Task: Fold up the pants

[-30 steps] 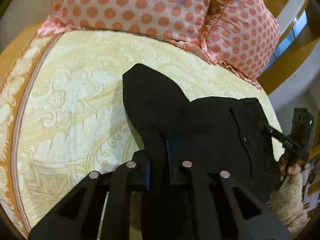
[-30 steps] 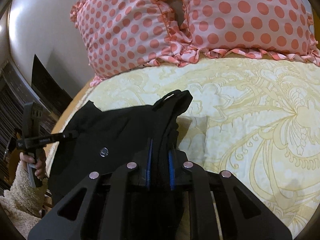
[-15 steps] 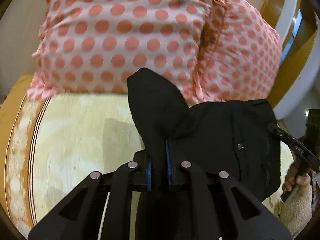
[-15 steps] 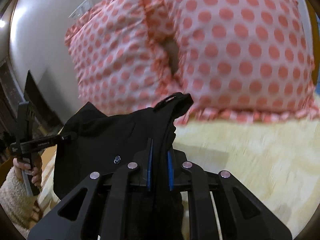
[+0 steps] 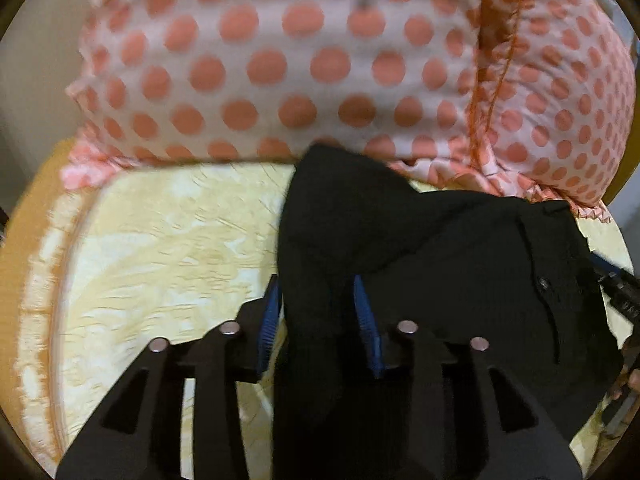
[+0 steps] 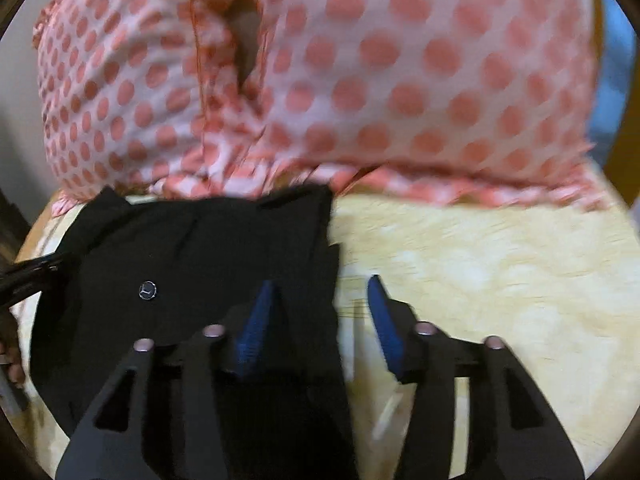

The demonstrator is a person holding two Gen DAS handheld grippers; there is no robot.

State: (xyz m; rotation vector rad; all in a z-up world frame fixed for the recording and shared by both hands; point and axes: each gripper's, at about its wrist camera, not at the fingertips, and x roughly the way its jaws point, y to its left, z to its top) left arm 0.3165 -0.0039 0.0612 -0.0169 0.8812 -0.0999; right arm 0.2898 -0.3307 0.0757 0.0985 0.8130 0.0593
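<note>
Black fabric fills the lower middle of both views: the pants (image 5: 440, 264) lie on the yellow patterned bedspread (image 5: 168, 248), their far edge reaching the frill of the 2 pink pillows with coral dots (image 5: 304, 64). Much is blurred, so I cannot read the bedspread's pattern or the seams. The near part of the pants is hidden under my own tongs in each view. My left gripper (image 5: 318, 312) has just been opening; its blue pads (image 5: 269, 320) stand apart with a fold of the pants between them, and the cloth does not look pinched. My right gripper (image 6: 320, 316) has also just been opening, wider; the pants' edge lies against the left pad (image 6: 256, 320), while the right pad sits over bare bedspread (image 6: 480, 272). A small round button (image 6: 147, 290) shows on the cloth. At each picture's edge the other tool and a few fingers are cut off. A pale wall (image 5: 36, 60) stands behind the pillows.
</note>
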